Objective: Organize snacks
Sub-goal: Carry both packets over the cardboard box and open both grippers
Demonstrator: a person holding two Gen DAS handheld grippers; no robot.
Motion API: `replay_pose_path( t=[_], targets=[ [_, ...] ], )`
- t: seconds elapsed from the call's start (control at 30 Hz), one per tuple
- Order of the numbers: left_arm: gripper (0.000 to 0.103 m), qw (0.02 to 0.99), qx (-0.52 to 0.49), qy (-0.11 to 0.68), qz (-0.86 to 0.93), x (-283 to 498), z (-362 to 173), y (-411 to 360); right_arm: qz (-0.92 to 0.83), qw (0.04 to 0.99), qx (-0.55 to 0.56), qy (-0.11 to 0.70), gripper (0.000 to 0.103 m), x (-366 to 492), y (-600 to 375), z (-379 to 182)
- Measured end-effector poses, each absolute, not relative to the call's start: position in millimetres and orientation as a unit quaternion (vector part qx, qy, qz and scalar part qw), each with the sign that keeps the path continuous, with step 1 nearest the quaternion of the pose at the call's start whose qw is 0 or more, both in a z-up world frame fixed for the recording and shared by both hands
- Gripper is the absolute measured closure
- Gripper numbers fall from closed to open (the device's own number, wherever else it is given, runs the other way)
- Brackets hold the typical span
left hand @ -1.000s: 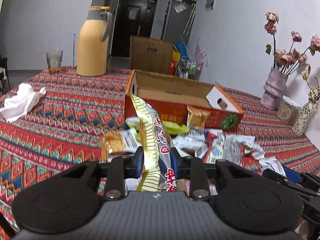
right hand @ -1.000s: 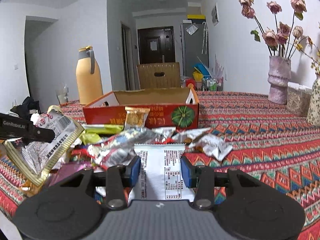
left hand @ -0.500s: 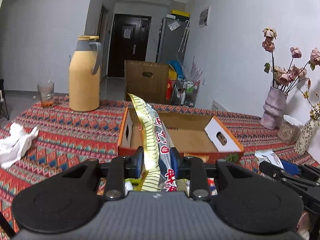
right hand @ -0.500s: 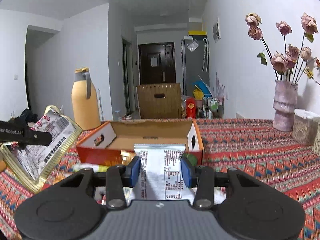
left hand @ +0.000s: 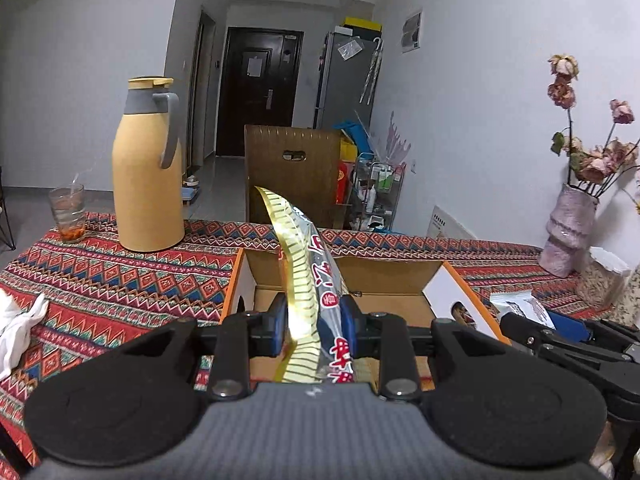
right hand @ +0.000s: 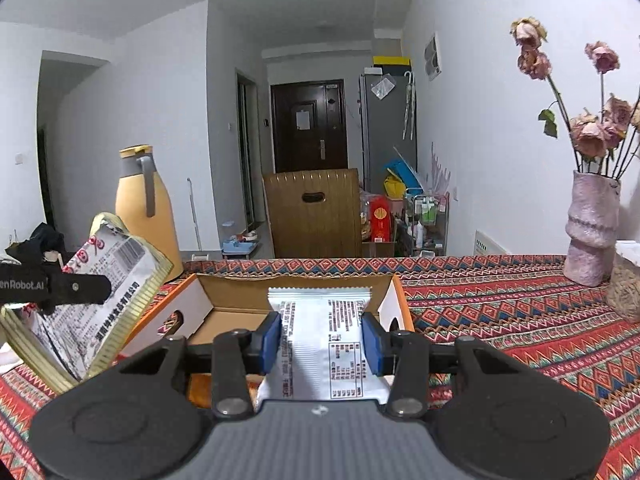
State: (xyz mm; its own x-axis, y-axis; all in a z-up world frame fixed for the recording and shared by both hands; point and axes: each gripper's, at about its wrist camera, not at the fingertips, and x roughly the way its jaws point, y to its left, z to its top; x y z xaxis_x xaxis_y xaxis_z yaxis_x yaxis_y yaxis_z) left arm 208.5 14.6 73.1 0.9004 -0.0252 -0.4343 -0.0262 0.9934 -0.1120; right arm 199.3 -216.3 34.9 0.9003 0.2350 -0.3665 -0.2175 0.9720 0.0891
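Both tongs were loaded. Left gripper (left hand: 313,317) pinched a gold-edged foil snack packet (left hand: 308,276) edge-on, held above the near end of the open orange cardboard box (left hand: 390,276). Right gripper (right hand: 321,337) clamped a white printed snack wrapper (right hand: 320,340) flat, over the same box's near edge on the patterned red tablecloth (right hand: 500,320). Yellow thermos jug (left hand: 146,168) stood at the far left edge.
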Motion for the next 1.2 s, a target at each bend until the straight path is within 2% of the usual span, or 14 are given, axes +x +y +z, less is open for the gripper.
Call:
replay_pose_path(
  t=[0.43,0.97,1.07,1.13,1.17,1.2],
  targets=[
    [0.075,0.969,-0.077,0.235,0.023,278,41,25,0.096,0.966,0.023,0.238,0.061,288,-194,11],
    [0.073,0.962,-0.082,0.26,0.01,292,10,28,0.088,0.961,0.037,0.261,0.06,308,-199,-21],
    [0.061,0.964,-0.084,0.252,0.008,289,12,30,0.086,0.96,0.035,0.263,0.059,307,-198,-22],
    [0.04,0.966,-0.085,0.245,0.006,287,13,29,0.086,0.961,0.035,0.26,0.055,305,-198,-21],
    [0.033,0.967,-0.084,0.24,0.007,285,15,29,0.088,0.961,0.037,0.258,0.046,303,-198,-20],
    [0.017,0.968,-0.083,0.236,0.01,283,16,28,0.087,0.962,0.038,0.256,0.03,302,-200,-20]
  ],
)
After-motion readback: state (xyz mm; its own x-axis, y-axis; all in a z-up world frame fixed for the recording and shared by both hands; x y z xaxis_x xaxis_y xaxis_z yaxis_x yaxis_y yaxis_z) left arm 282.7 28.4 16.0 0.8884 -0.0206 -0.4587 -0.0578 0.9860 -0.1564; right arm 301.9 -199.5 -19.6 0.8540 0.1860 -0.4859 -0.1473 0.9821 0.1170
